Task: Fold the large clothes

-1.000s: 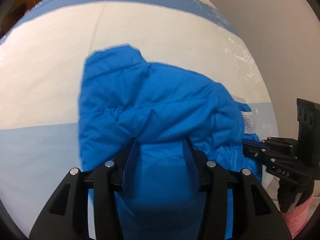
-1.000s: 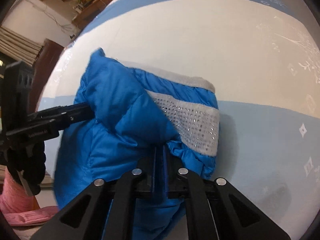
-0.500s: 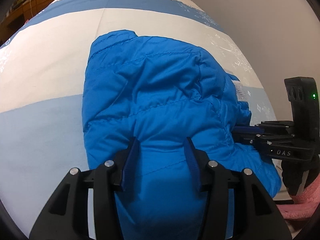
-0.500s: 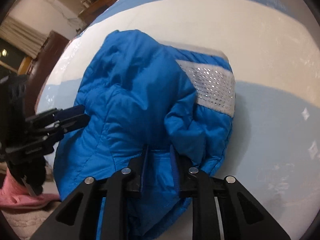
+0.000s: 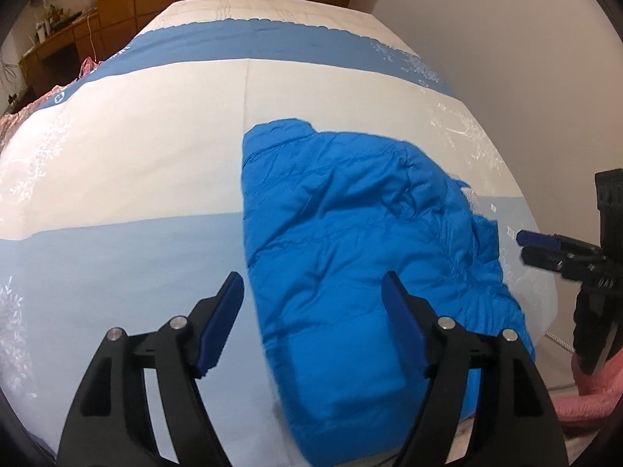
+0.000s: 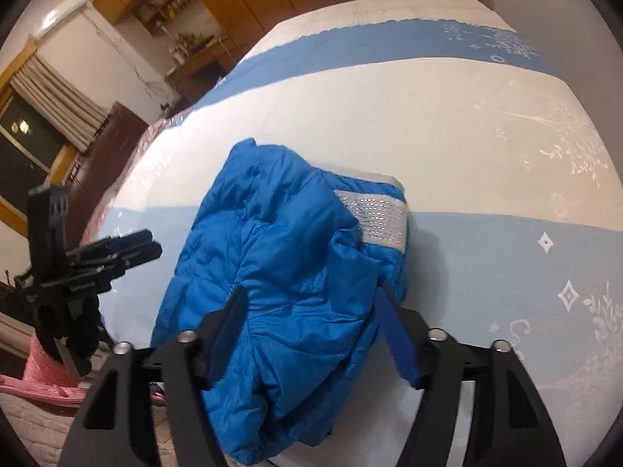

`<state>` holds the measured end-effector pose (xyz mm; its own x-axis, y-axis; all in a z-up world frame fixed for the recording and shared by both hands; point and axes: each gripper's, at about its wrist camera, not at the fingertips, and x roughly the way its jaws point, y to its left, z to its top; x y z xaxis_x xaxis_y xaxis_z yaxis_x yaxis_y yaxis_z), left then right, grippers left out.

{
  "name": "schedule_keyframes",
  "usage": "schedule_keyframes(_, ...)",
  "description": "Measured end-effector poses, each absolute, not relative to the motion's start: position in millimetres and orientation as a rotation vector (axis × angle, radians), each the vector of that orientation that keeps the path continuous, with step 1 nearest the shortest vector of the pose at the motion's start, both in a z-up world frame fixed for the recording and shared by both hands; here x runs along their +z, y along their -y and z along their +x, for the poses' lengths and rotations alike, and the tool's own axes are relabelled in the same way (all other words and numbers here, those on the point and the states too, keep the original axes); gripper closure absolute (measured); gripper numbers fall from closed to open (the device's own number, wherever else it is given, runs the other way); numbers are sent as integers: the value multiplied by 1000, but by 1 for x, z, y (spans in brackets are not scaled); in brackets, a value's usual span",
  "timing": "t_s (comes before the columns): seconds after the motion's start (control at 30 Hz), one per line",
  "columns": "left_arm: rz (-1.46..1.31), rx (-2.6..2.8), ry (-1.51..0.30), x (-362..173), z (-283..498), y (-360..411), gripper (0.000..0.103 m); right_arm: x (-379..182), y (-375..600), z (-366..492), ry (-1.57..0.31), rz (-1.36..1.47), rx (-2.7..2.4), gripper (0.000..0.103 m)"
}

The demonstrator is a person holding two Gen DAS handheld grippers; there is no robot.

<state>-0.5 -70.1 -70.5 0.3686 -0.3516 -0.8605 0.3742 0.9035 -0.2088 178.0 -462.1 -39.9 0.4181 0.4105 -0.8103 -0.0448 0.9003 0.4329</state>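
The blue padded jacket (image 5: pixel 362 257) lies in a folded bundle near the foot edge of the bed (image 5: pixel 155 124), straddling the line where the bedcover turns from cream to pale blue. Its near end hangs a little over the edge toward me.

My left gripper (image 5: pixel 313 323) has its jaws apart and opening; nothing is pinched in it. The left pad sits over bare bedcover and the right pad over the jacket, both clear of the fabric as far as I can tell. My right gripper (image 6: pixel 311 330) is the same: jaws wide and opening, with the jacket's near end showing between them but not pressed by either pad. Each gripper appears in the other's camera, off to either side of the bundle and clear of it.

I judge the fold is laid and I am letting go: with both grippers open, the padded layers rest under their own weight rather than being dragged. The grey band with small shiny dots (image 6: pixel 379 214) is on the right side of the bundle, partly covered by a blue flap. The stuffing is springy, so the top layer may lift again. The bundle looks lumpy on the right, and I may need to press or tuck it there.
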Motion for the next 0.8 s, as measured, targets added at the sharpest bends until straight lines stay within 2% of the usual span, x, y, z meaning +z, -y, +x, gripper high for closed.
schedule_keyframes(0.03,22,-465,-1104,-72,-3,67,29,-42,466,178,-1109,392,298,26)
schedule_keyframes(0.2,-7,-474,-1144,-87,1,61,28,-69,475,177,-1144,517,309,21)
schedule_keyframes(0.47,-36,-505,-1182,-106,7,54,26,-111,477,186,-1210,658,404,17)
schedule_keyframes(0.8,-63,-558,-1232,-130,17,51,17,-135,471,197,-1221,762,472,9)
